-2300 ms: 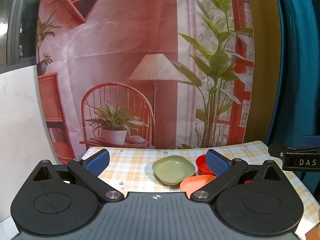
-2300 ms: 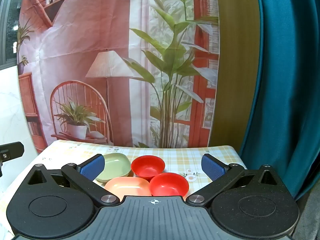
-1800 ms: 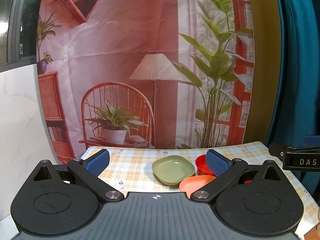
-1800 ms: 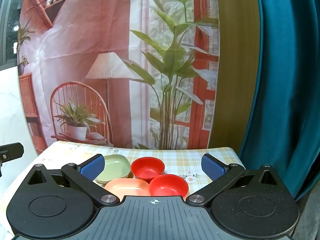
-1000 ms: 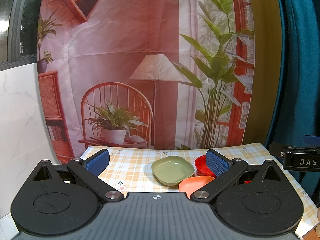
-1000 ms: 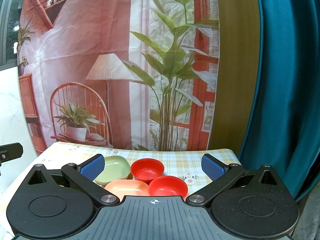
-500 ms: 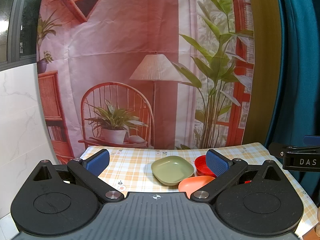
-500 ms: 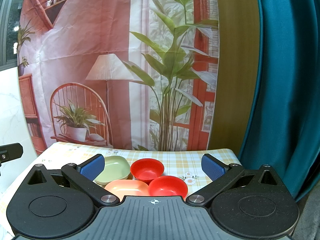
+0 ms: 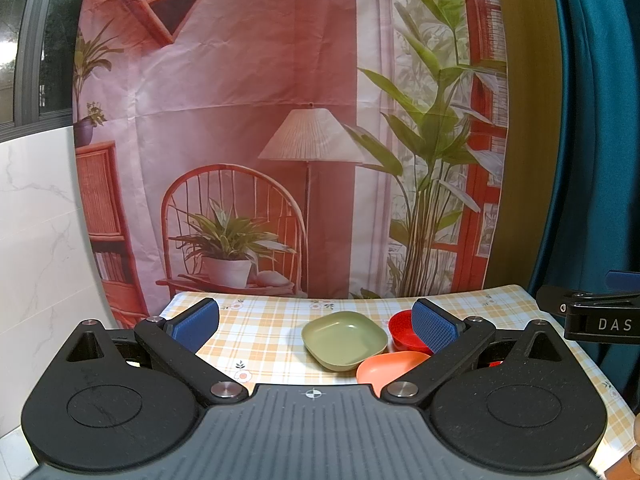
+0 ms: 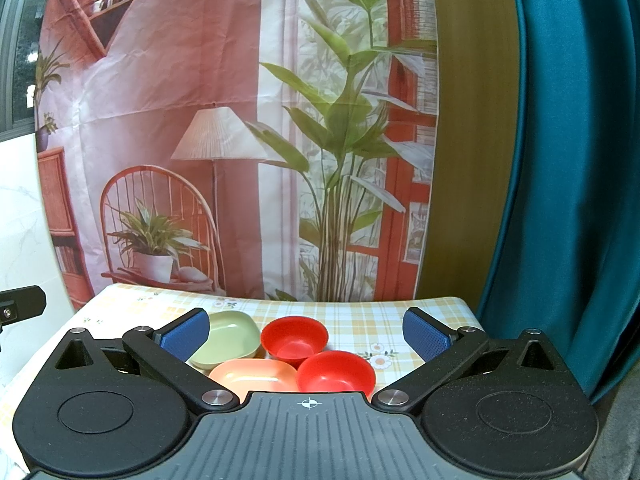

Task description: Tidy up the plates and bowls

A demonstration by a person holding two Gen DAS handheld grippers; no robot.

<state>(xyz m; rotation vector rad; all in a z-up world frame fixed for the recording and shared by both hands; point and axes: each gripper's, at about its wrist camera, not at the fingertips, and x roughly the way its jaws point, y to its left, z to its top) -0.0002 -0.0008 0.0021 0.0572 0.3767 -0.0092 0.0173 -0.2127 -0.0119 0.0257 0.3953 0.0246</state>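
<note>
A green square plate (image 9: 345,338) (image 10: 228,338), an orange plate (image 9: 390,366) (image 10: 256,376) and two red bowls, one farther (image 10: 294,336) (image 9: 402,330) and one nearer (image 10: 336,372), sit close together on the checked tablecloth (image 9: 264,340). My left gripper (image 9: 316,322) is open and empty, held back from the dishes. My right gripper (image 10: 306,330) is open and empty, also short of them. The right gripper's body shows at the right edge of the left wrist view (image 9: 592,312).
A printed backdrop (image 9: 280,140) hangs behind the table. A teal curtain (image 10: 560,160) hangs to the right, a white marble wall (image 9: 36,240) to the left. The table's right edge (image 10: 468,312) lies near the curtain.
Both grippers stay open and nearly still; the views have shifted only slightly, with the dishes a touch lower in the right wrist view.
</note>
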